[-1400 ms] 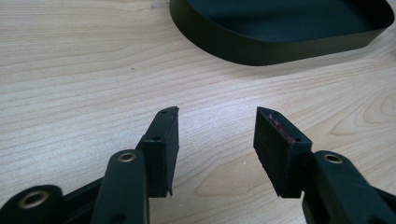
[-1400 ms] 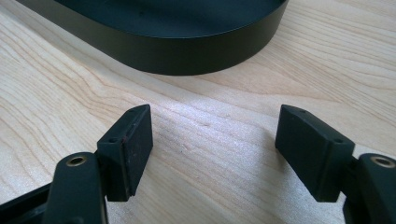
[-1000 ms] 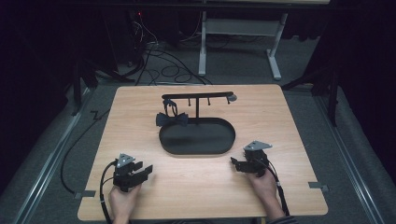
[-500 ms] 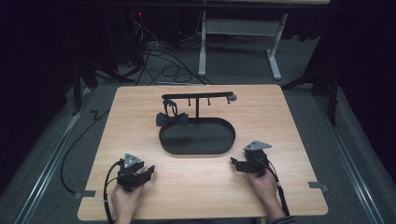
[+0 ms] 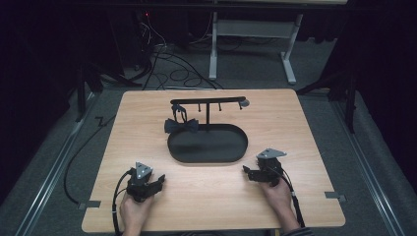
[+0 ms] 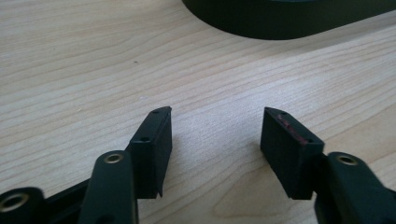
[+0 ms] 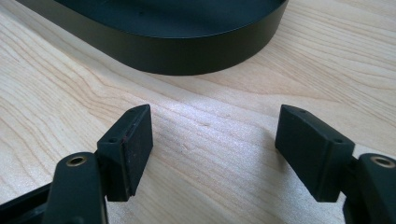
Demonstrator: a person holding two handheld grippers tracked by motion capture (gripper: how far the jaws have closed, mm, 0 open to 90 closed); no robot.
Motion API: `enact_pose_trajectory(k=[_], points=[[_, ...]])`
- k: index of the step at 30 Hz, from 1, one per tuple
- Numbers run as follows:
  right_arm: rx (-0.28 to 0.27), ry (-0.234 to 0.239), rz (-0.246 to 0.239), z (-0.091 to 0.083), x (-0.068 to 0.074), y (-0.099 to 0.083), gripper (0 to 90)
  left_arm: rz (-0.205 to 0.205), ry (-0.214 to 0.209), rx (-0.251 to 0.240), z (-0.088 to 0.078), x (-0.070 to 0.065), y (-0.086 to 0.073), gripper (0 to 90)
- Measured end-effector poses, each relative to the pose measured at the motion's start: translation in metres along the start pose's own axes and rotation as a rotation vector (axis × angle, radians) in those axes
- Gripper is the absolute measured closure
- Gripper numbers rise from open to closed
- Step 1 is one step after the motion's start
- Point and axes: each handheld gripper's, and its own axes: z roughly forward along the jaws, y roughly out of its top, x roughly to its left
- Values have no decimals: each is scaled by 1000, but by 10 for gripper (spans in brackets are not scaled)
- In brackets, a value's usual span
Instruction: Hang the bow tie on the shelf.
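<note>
We hold the left gripper point(image 5: 158, 181) and right gripper point(image 5: 249, 172) near the tabletop's front edge, the left's empty jaws just opened wider, the right's spread and empty. The bow tie point(image 5: 181, 126) hangs on the stand point(image 5: 207, 102) toward the back edge; a careless tug could tip it.

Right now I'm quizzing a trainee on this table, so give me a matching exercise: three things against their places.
Things:
1. bow tie
2. left gripper
3. right gripper

Places:
A. near the oval tray's right end
B. hanging from the rack at its left end
C. on the wooden table, front left of the tray

Pairs: 1-B, 2-C, 3-A
</note>
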Motion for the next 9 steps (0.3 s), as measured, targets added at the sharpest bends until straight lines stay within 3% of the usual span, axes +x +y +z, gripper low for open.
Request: enact_pose_trajectory(k=[9], points=[[2, 1, -1, 0, 0, 0, 290, 10, -10, 5, 1, -1, 0, 367]])
